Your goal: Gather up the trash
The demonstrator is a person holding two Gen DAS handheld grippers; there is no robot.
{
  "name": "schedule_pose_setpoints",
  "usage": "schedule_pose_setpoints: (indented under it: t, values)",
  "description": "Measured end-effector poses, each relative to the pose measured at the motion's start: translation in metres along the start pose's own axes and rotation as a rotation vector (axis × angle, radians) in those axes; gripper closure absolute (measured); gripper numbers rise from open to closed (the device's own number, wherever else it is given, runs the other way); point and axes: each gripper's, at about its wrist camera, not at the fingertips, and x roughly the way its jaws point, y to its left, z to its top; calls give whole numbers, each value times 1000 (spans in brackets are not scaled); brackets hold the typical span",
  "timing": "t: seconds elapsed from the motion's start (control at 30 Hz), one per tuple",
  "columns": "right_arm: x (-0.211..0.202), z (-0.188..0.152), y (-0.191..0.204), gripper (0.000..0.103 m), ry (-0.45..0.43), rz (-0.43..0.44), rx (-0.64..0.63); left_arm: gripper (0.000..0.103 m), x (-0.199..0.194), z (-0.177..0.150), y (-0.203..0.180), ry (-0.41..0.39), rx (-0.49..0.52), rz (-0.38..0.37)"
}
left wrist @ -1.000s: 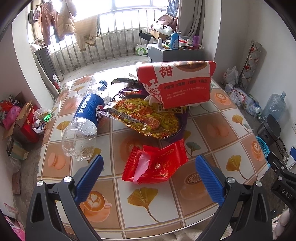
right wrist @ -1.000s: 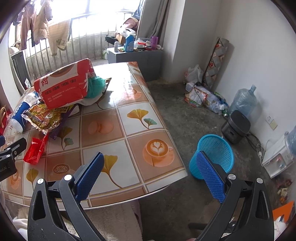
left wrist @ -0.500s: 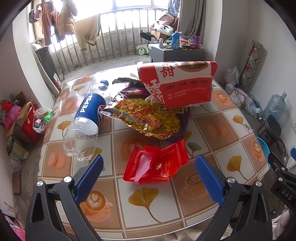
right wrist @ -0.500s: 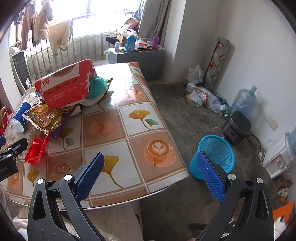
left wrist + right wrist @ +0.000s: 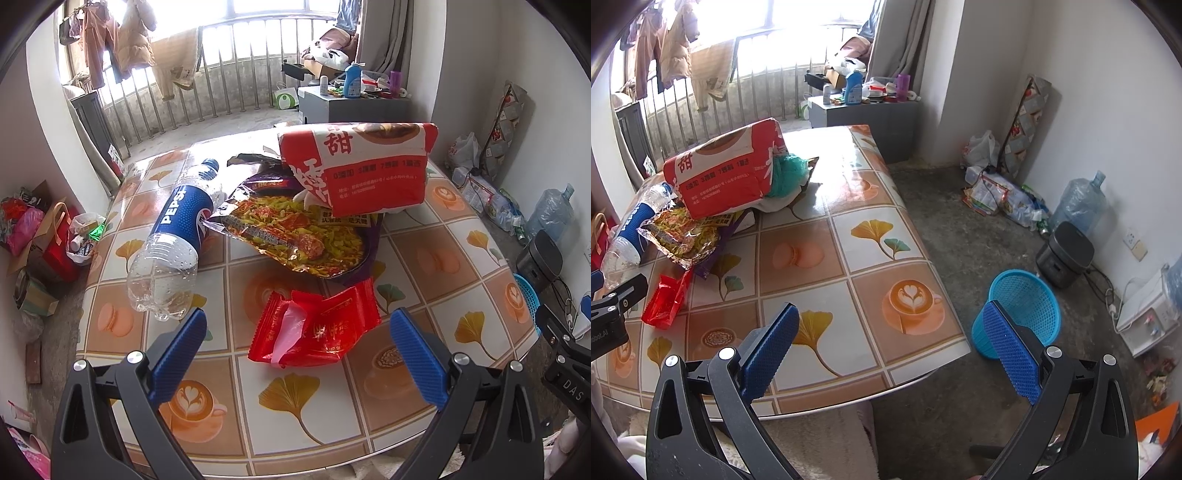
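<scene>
Collecting trash, early stage. The left gripper (image 5: 297, 356) is wide open and holds nothing; its blue pads flank the near edge of a red snack wrapper (image 5: 317, 328) lying flat on the tiled counter (image 5: 306, 413). Beyond the wrapper lie a yellow-and-purple noodle packet (image 5: 295, 236), an empty Pepsi bottle (image 5: 173, 240) on its side just beside the packet, and a large red-and-white bag (image 5: 369, 170) propped over the packet's far end. A teal crumpled bag (image 5: 788, 173) sits behind the red-and-white bag. The right gripper (image 5: 890, 354) is likewise wide open and empty, held over the near right corner of the counter. A blue mesh wastebasket (image 5: 1023, 306) stands on the floor just off that corner; no trash can be seen inside it. By this evidence nothing has yet been collected: every item remains on the counter, and the red wrapper, nearest the left gripper, appears the likely first pick.
</scene>
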Motion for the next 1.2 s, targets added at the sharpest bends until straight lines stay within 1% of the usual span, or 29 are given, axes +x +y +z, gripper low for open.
schedule_pose_setpoints:
  t: [0.53,0.73,0.87,1.0,1.1,1.2]
  values:
    - [0,1,3,8,-1,1,3,6,2,0,1,9,-1,2]
    - [-1,4,6,8,-25,22,19,6,1,-1,4,-7,-7,-8]
    - [-6,14,13,8,-73,76,28,6,-5,2,23,-57,-35,-20]
    - [-11,33,35,8,-125,143,5,6,-15,7,59,-155,-59,-15]
    - [-14,51,63,8,-150,245,-8,6,-21,8,98,-217,-125,-10]
    - [-15,68,100,9,-151,373,-34,6,-22,7,142,-266,-215,-7]
